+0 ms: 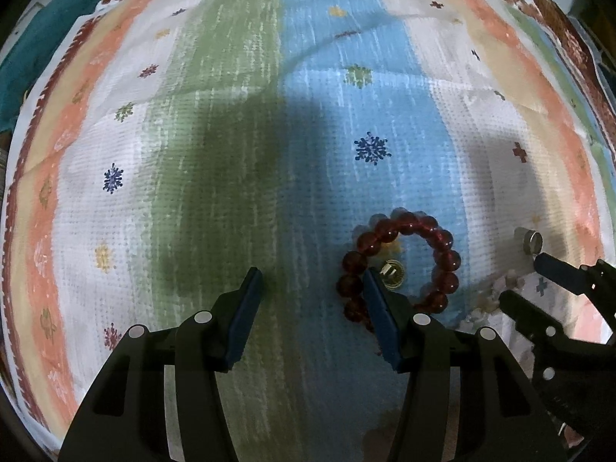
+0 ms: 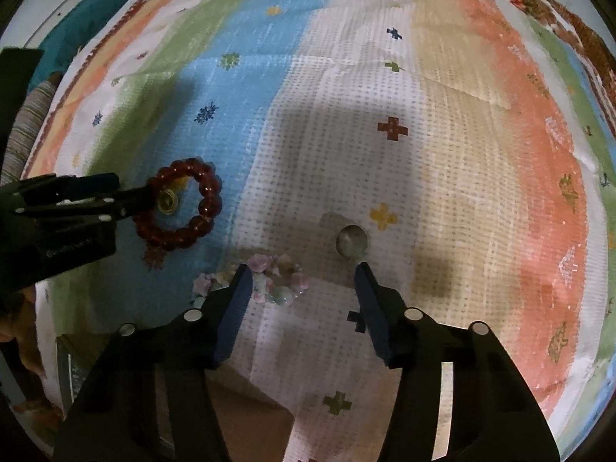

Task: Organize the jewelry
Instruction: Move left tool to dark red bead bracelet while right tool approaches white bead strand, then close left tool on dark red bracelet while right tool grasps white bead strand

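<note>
A dark red bead bracelet [image 1: 408,254] lies on the striped cloth [image 1: 215,123] with a gold ring [image 1: 392,275] inside it. My left gripper [image 1: 313,288] is open and empty, its right finger over the bracelet's left side. In the right wrist view the bracelet [image 2: 194,208] and gold ring [image 2: 167,200] show at the left, with the left gripper [image 2: 131,194] reaching in. My right gripper [image 2: 304,281] is open and empty, low over the cloth. A pastel bead bracelet [image 2: 265,279] lies by its left finger and a silver ring [image 2: 351,242] just ahead of its right finger.
The silver ring [image 1: 531,240] and right gripper [image 1: 527,281] show at the right edge of the left wrist view. A teal fabric [image 2: 81,27] lies beyond the cloth's far left edge. A brown surface [image 2: 246,419] shows under the cloth's near edge.
</note>
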The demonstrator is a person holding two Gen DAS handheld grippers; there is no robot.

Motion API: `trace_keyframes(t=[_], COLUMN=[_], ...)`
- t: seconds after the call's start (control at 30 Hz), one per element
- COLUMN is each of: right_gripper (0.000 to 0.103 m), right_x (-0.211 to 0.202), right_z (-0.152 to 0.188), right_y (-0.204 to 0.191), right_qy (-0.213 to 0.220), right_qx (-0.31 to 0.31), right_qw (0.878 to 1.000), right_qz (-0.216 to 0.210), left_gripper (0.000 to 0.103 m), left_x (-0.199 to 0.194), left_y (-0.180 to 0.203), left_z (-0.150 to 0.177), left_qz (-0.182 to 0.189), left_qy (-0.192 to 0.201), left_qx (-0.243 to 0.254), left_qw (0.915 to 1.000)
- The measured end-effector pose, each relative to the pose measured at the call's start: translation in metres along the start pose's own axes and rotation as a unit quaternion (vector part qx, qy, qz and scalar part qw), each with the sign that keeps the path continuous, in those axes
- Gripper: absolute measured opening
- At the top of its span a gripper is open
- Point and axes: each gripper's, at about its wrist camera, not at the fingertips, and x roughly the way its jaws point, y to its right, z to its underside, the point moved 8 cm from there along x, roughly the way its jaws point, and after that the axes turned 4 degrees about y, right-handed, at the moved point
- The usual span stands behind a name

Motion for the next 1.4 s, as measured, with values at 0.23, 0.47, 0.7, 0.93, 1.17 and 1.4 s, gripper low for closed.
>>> trace_keyframes(t=[0.23,0.47,0.7,0.93,1.17,1.4], right_gripper=[0.027,0.009,0.009,0.009,0.009,0.009], right_x=[0.005,0.003,-0.01,-0.032,-0.05,-0.071], right_z=[-0.003,-0.002,-0.006,-0.012,-0.012,-0.011], right_y=[-0.012,-0.02,-0.015,-0.011,-0.012,-0.02], right_qy=[-0.005,-0.005,0.014,0.042,0.061,0.084], right_qx=[-0.005,-0.01,-0.014,-0.021,-0.026,-0.031], right_qw=[1.0,0.999,1.0,0.999,0.998,0.996], right_qz=[-0.022,-0.037,-0.02,0.007,0.014,0.005], left_gripper=[0.053,0.013,0.013,0.013,0.013,0.013], left_x=[0.008,0.003,-0.017,-0.042,-0.063,-0.077], left_y=[0.009,0.013,0.012,0.024,0.036,0.053], left_z=[0.001,0.0,-0.007,-0.007,-0.009,-0.009], left_qz=[-0.018,-0.013,-0.01,0.007,0.025,0.035], left_qy=[0.006,0.007,0.019,0.042,0.066,0.079], left_qx=[0.026,0.025,0.027,0.032,0.049,0.056], left_qw=[0.9995,0.9996,0.9994,0.9986,0.9963,0.9947])
